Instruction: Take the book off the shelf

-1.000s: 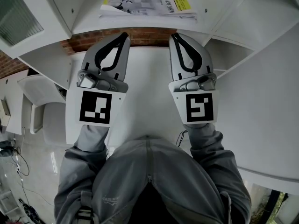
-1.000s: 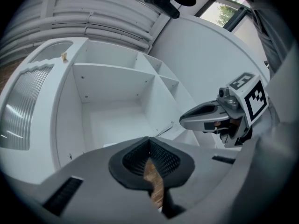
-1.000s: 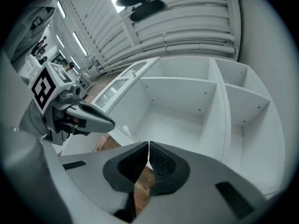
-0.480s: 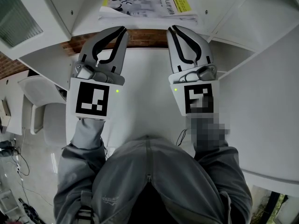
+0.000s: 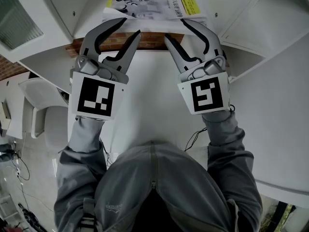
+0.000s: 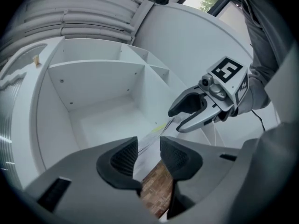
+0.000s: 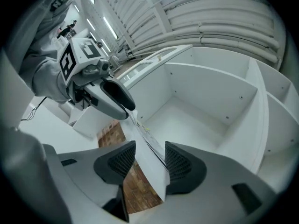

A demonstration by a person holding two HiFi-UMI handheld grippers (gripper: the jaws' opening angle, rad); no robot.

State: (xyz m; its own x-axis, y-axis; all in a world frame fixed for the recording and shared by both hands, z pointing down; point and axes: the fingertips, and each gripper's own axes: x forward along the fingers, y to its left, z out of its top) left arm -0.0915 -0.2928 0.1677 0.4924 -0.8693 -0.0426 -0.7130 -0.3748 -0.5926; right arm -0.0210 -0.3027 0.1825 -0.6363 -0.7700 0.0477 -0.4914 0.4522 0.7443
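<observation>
Book [image 5: 152,1] lies flat on the shelf [image 5: 89,21], its near edge between the opening jaws of left gripper [image 5: 130,27] and right gripper [image 5: 176,28]. No pad presses it.

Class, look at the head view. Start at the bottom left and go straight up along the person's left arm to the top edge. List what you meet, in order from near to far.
grey sleeve → marker cube → left gripper, jaws opening with the book's edge between them, not pressed → book

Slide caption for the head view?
Left gripper and right gripper, jaws opening, straddle the shelf edge bearing the book; neither grips yet.
</observation>
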